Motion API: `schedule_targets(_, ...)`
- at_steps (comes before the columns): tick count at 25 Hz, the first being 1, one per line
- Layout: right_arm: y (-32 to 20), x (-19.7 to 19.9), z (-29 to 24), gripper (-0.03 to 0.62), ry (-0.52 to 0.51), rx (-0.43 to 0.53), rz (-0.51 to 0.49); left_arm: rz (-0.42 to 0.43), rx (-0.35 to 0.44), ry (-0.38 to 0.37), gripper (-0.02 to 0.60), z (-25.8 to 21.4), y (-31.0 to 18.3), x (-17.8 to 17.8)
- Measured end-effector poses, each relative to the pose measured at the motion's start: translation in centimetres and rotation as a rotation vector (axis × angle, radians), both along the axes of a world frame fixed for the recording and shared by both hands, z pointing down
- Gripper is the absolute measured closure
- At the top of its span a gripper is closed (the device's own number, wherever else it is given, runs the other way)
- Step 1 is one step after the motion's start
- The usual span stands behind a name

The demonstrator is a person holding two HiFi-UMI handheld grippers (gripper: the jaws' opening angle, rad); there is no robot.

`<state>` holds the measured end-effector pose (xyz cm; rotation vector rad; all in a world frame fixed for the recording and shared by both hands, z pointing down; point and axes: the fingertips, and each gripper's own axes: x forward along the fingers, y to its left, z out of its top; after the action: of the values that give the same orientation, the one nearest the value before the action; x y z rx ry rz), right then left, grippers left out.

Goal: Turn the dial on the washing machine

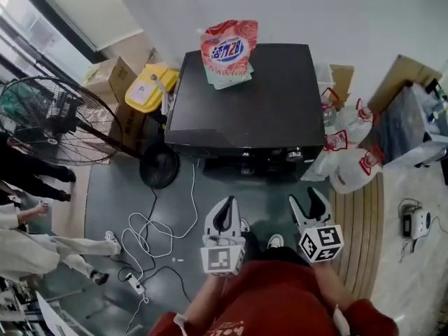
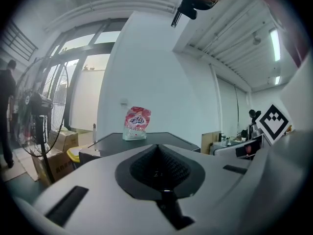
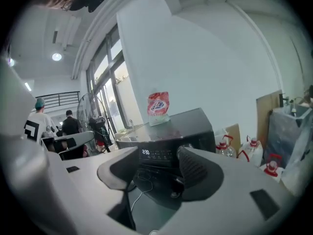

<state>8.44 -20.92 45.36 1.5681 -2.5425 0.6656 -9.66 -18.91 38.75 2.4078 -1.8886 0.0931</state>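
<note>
All three views toward the washing machine (image 1: pixel 266 103)

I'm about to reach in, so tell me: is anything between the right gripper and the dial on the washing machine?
Nothing visible. Only bare floor lies between the right gripper and the dial on the washing machine front; the water jugs stand off to the right.

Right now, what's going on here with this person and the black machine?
A person stands facing a black washing machine, holding a gripper in each hand. Both are held low, near the body, and neither touches the machine. The left gripper has its fingers together. The right gripper has its fingers apart with nothing between them and points toward the control panel. A detergent pouch stands on the lid. The dial is not yet touched.
</note>
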Motion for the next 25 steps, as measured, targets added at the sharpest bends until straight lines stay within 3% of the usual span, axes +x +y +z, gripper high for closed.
schedule_targets(8, 0.3, 0.9, -9.3, 0.335, 0.1, 0.217, -0.011, -0.02, 0.049, 0.022, 0.572, -6.6, 0.7, 0.4)
schedule_targets(16, 0.2, 2.0, -18.0, 0.333, 0.206, 0.458, -0.001, -0.052, 0.221, 0.011, 0.572, -14.2, 1.3, 0.2)
schedule_targets(20, 0.2, 2.9, -21.4, 0.332, 0.243, 0.542, 0.041, -0.057, 0.3, -0.022, 0.572, -17.3, 1.8, -0.1)
schedule_targets(25, 0.3, 3.9, -23.4, 0.33, 0.31, 0.597, 0.083, -0.056, 0.332, -0.049, 0.572, -18.8, 1.9, 0.0)
